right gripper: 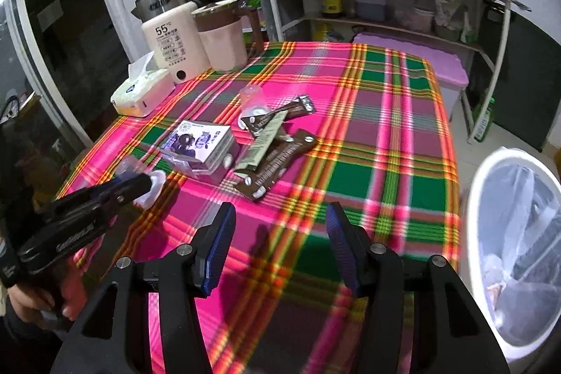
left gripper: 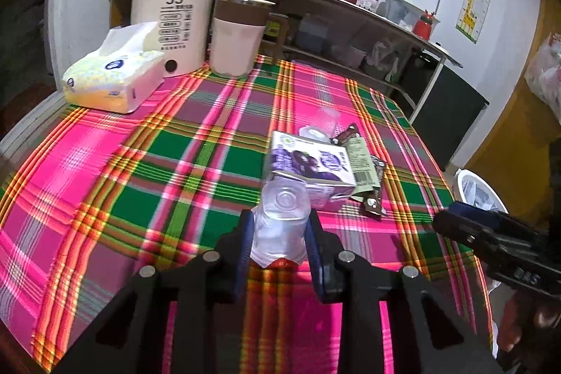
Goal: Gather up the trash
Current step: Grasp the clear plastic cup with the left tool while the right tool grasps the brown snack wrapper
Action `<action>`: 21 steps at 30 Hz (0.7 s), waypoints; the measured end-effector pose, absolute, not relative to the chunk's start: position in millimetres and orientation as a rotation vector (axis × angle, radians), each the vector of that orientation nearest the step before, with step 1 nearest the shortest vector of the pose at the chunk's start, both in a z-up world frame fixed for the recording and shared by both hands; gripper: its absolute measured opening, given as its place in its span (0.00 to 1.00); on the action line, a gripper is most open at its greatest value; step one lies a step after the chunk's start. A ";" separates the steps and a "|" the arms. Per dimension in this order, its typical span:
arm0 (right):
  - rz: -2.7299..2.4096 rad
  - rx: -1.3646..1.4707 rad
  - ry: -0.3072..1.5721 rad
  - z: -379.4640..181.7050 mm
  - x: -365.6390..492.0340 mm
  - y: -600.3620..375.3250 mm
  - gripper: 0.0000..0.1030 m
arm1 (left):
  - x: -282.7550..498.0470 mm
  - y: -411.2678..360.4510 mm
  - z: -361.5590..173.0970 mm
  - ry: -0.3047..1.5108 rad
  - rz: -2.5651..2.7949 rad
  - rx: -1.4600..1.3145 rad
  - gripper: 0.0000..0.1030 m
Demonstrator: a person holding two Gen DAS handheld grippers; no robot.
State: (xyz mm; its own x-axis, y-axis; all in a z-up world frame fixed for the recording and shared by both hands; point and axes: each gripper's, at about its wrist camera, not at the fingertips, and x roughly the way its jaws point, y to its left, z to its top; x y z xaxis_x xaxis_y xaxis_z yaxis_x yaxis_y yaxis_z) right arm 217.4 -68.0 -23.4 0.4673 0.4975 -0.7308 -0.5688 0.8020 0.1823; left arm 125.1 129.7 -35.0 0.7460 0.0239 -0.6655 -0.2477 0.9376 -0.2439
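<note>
Here a clear plastic cup (left gripper: 283, 219) is clamped between the blue pads of the left gripper (left gripper: 280, 233), held over the plaid tablecloth (left gripper: 140, 170). Its long axis runs along the fingers, flat bottom pointing away from the camera and rim toward it. The right gripper (right gripper: 278, 240) is seen spread wide with nothing between its pads, above the cloth near the table's edge. A second cup (right gripper: 253, 100), a purple carton (right gripper: 200, 146) and brown wrappers (right gripper: 277, 160) are left lying mid-table. A white bin (right gripper: 484, 198) with a clear liner is placed beside the table. "55°C" is printed on the cream kettle (left gripper: 173, 20); the carton's writing cannot be read.
</note>
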 end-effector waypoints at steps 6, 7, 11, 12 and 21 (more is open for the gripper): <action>0.656 -0.113 0.915 -39.6 234.4 -39.3 0.53 | 119.2 139.6 -39.8 0.718 0.155 -0.350 0.29; 0.654 -0.118 0.919 -41.9 236.3 -34.6 0.53 | 118.9 140.6 -40.4 0.719 0.154 -0.352 0.29; 0.631 -0.127 0.935 -49.6 243.6 -23.6 0.53 | 119.6 143.6 -41.8 0.722 0.144 -0.358 0.29; 0.627 -0.126 0.940 -51.2 246.0 -21.0 0.53 | 119.8 144.2 -42.2 0.722 0.142 -0.360 0.29; 0.548 -0.126 0.950 -54.8 255.7 -36.7 0.52 | 120.7 143.6 -45.9 0.727 0.124 -0.366 0.29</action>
State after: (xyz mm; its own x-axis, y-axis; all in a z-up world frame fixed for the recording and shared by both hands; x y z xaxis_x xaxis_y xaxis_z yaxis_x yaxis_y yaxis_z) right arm 255.7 -36.7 -54.8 0.4571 0.3897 -0.7995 -0.4973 0.8573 0.1335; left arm 120.7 143.6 -45.9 0.7432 -0.0152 -0.6689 -0.2361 0.9294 -0.2835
